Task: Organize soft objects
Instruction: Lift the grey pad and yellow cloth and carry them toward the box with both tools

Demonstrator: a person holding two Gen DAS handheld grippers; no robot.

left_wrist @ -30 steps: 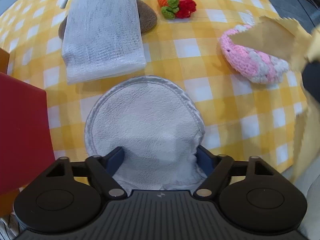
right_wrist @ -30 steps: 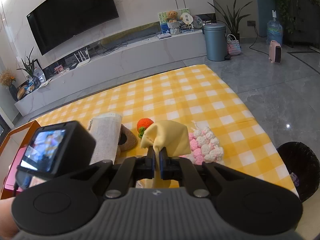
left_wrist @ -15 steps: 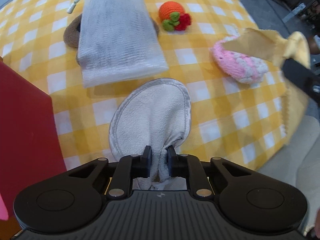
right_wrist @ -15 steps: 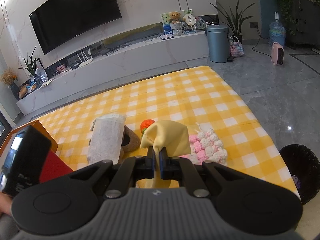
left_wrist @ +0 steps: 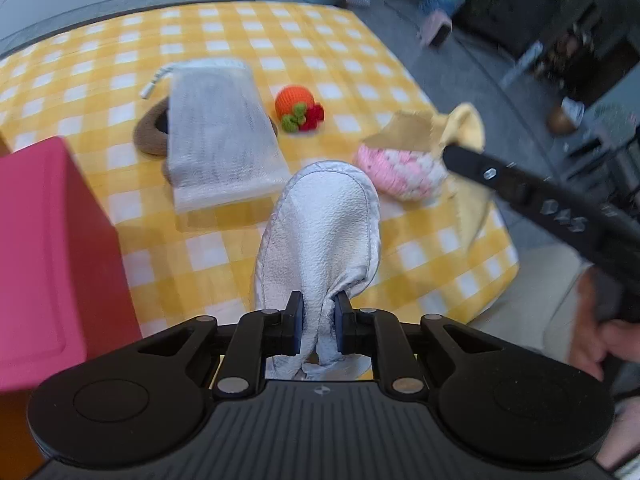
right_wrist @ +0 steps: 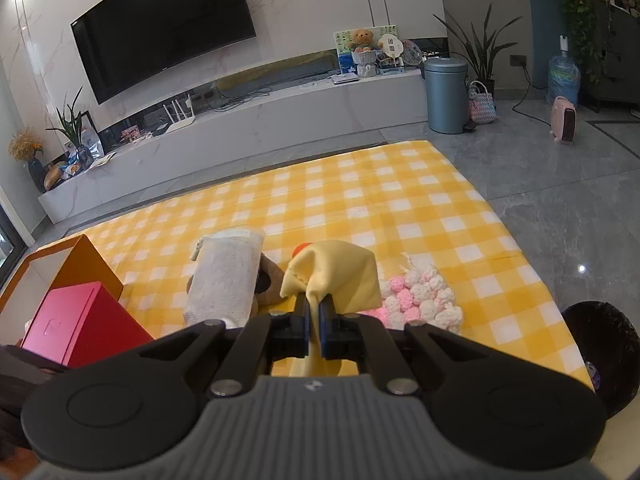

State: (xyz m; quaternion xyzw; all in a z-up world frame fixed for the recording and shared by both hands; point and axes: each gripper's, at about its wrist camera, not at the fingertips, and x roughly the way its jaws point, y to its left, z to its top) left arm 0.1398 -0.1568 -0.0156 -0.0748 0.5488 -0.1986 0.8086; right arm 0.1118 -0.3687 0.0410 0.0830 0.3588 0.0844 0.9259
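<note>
Both claws are loaded. Left claw [left_wrist: 316, 324] is clamped on the bunched edge of a grey round cloth [left_wrist: 324, 236], which stretches ahead of it, lifted off the checked surface [left_wrist: 224, 32]. Right claw [right_wrist: 314, 322] is clamped on a yellow cloth [right_wrist: 336, 276], held up above the surface.

Nothing looks sorted yet. Ahead of the left claw on the surface: white mesh pouch [left_wrist: 222, 136] lying over a brown ring-shaped piece [left_wrist: 150, 136], orange crochet ball [left_wrist: 294, 100] with green and red bits just beyond the pouch's right side, pink-and-white crochet piece [left_wrist: 404, 172] ahead-right. So four items are loose and two are in hand.

Red box [left_wrist: 44, 248] sits close on the left of the left claw, an orange container [right_wrist: 80, 260] behind it; probably the drop spot, a guess only.

Left view is motion-blurred. The insides of the box and container are not visible. The yellow cloth hides part of the crochet ball and pink piece in the right view. The brown piece is mostly covered.
</note>
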